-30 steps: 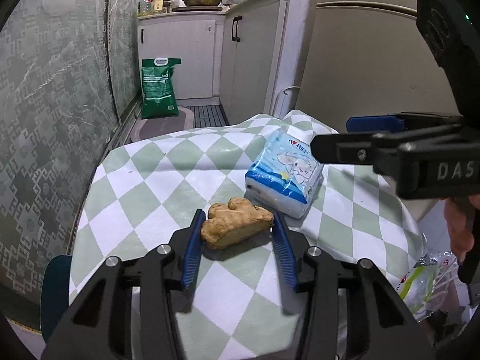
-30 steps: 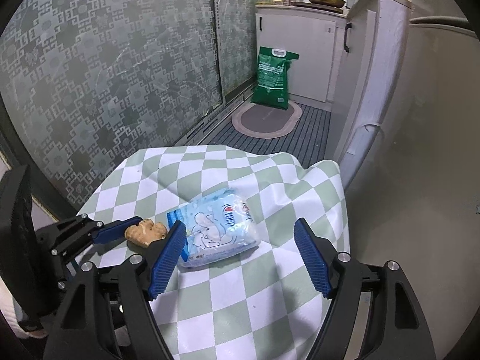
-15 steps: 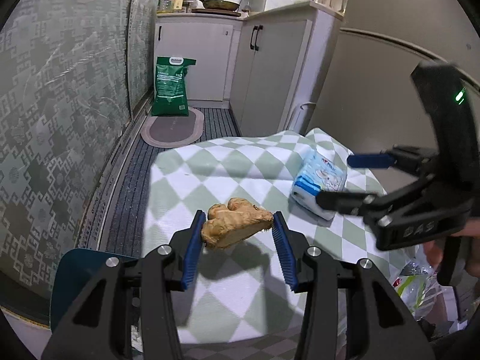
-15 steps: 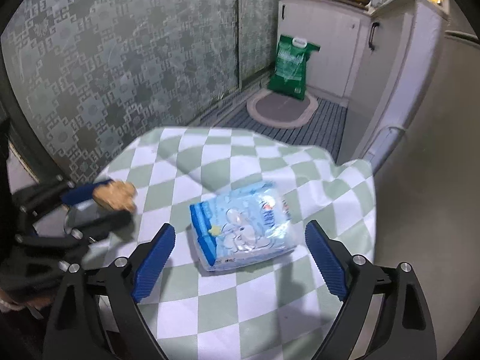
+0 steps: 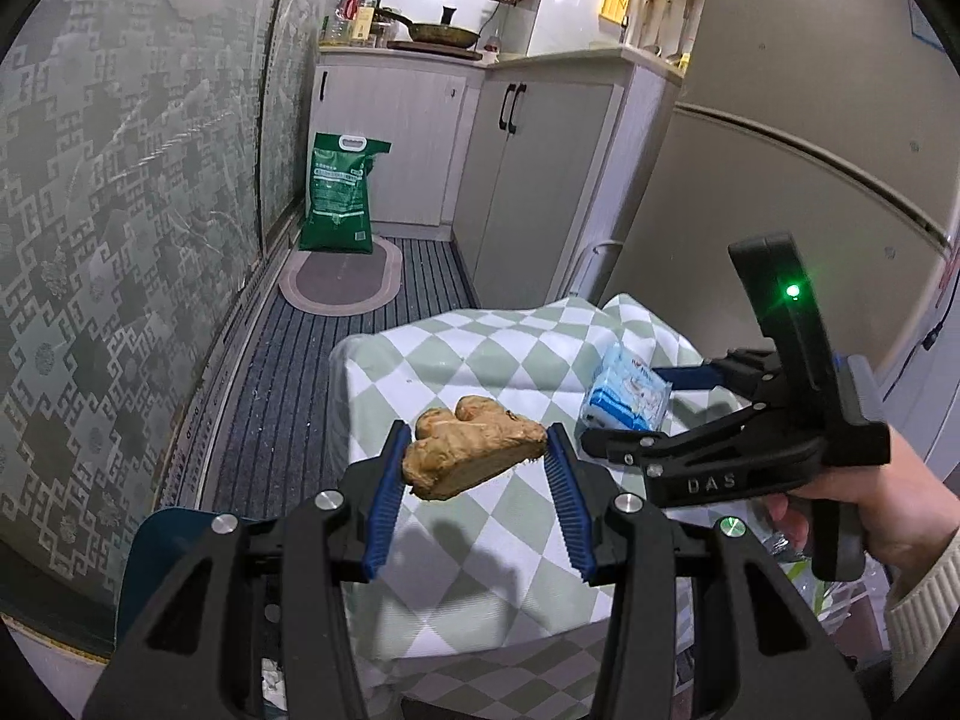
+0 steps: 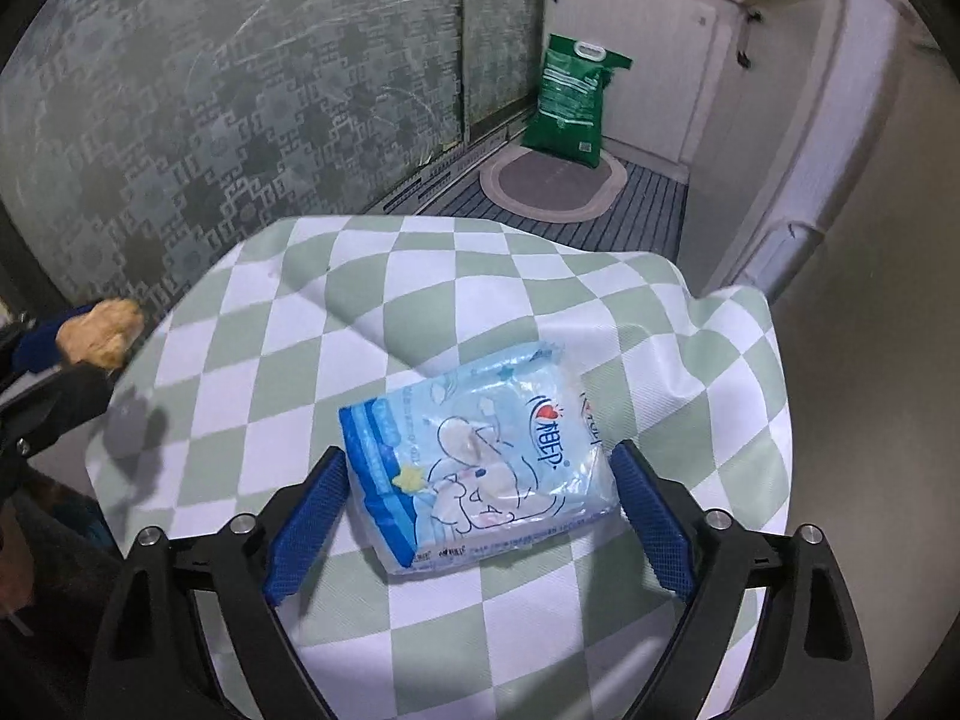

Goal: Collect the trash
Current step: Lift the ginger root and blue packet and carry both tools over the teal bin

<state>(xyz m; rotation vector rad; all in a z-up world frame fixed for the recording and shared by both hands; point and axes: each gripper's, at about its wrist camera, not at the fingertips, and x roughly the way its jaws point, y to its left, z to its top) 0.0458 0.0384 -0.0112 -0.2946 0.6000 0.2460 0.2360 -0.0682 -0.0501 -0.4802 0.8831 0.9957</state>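
Checkered green-and-white cloth (image 6: 456,300) is covering the counter. Left hand-held gripper (image 5: 474,468) is clenching a ginger root (image 5: 471,453) above its near edge. Farther on, right hand-held gripper (image 6: 480,504) is closing around the tissue pack (image 6: 480,462) lying there, pads not yet pressing.

A green sack (image 5: 339,192) stands by white cabinets (image 5: 390,138) behind an oval mat (image 5: 342,279).

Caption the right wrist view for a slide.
Right gripper closing around blue tissue pack on checkered tablecloth.
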